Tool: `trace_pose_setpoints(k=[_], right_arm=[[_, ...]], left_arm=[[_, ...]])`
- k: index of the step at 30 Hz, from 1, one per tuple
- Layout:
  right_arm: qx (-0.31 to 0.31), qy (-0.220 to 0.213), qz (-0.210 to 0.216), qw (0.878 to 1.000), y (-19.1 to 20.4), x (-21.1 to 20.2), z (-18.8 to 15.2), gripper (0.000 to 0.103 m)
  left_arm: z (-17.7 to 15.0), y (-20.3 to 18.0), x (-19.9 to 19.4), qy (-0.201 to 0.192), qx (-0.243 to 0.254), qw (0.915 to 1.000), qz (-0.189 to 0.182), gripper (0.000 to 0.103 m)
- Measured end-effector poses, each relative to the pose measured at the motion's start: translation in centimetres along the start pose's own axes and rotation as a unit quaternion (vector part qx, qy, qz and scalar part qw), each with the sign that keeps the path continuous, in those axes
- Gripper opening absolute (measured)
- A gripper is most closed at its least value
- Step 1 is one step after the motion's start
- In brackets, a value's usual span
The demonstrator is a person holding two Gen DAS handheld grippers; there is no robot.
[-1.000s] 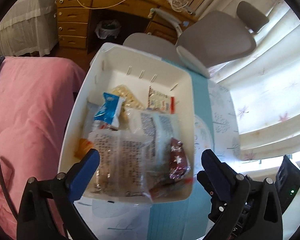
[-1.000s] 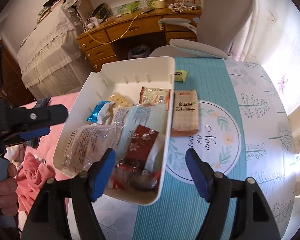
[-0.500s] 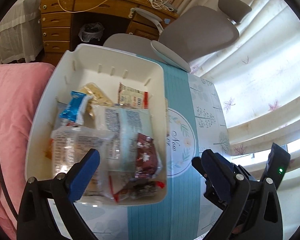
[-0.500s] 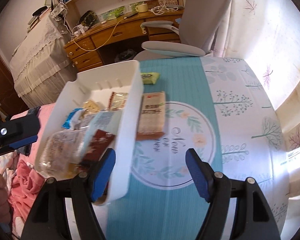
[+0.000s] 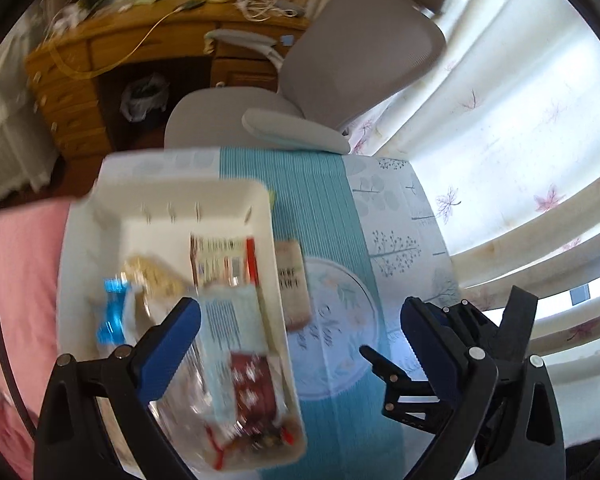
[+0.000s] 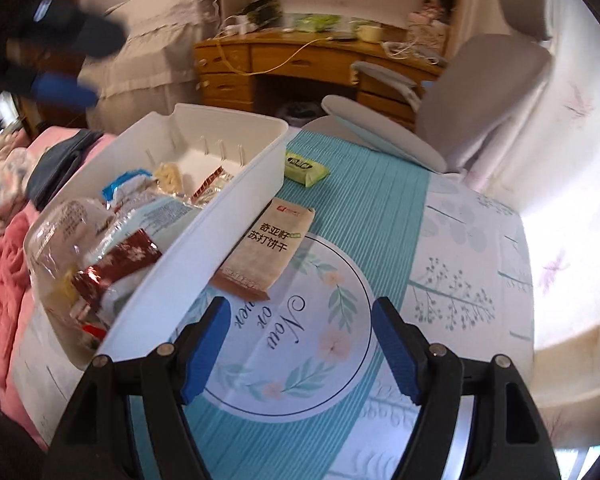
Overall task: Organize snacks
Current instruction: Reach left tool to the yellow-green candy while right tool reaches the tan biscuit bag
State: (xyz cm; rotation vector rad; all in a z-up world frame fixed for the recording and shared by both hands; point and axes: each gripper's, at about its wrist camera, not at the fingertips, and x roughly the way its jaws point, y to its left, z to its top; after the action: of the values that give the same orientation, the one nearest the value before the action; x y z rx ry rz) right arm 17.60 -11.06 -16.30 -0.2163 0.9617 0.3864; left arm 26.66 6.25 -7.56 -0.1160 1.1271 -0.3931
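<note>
Right wrist: beige cracker packet point(image 6: 266, 250) reads 奇亚籽苏打饼干 (tablecloth point(image 6: 460, 248): "Now").

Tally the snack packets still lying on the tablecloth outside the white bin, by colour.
Tan cracker packet: 1
Yellow-green packet: 1
Total outside the white bin: 2

Both tools swung rightward off the snack bin point(image 6: 236, 184), right tool point(image 6: 300, 344) now lower over the worktop point(image 6: 460, 240), cracker packet point(image 6: 268, 248) ahead
</note>
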Motion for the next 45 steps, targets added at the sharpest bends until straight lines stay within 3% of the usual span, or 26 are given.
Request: trace_pose_setpoints(k=[6,10,14,20,24,26,30,33,41,45], right_arm=[[0.016,0.008,0.038,0.999,-1.1,2.5,0.2,0.074],[0.035,0.007,0.058,0.998,-1.1,4.1,0.1,0.074],[0.047,0.008,0.066,0.997,-0.9,5.8,0.2,0.074],[0.042,0.003,0.063,0.997,-0.2,7.2,0.1,0.074],[0.01,-0.002,0.054,0.999,1.1,8.1,-0.2,0.074],[-0.002,0.002,0.046,0.999,1.6,8.5,-0.4,0.074],[-0.019,0.009,0.032,0.999,2.4,9.5,-0.7,0.074],[-0.019,0.007,0.033,0.999,2.6,10.0,-0.7,0.074],[0.005,-0.003,0.041,0.999,2.6,10.9,-0.3,0.074],[0.013,-0.006,0.059,0.998,2.4,11.2,-0.3,0.067]], left_arm=[[6.8,-0.8,2.1,0.035,0.073,0.9962,0.032,0.099],[10.6,-1.7,4.8,0.068,0.139,0.9855,0.069,0.099],[13.5,-2.1,9.0,0.117,0.198,0.9668,0.111,0.099],[15.4,-2.2,15.1,0.197,0.26,0.9359,0.133,0.099],[14.9,-2.7,18.8,0.239,0.297,0.9119,0.152,0.099],[14.2,-3.3,20.7,0.258,0.324,0.8959,0.16,0.099],[13.2,-3.9,22.8,0.278,0.345,0.8834,0.154,0.099],[13.0,-4.2,24.1,0.284,0.35,0.88,0.149,0.099],[13.1,-2.9,27.7,0.304,0.325,0.8834,0.148,0.095],[12.6,-2.2,28.7,0.314,0.33,0.8756,0.161,0.094]])
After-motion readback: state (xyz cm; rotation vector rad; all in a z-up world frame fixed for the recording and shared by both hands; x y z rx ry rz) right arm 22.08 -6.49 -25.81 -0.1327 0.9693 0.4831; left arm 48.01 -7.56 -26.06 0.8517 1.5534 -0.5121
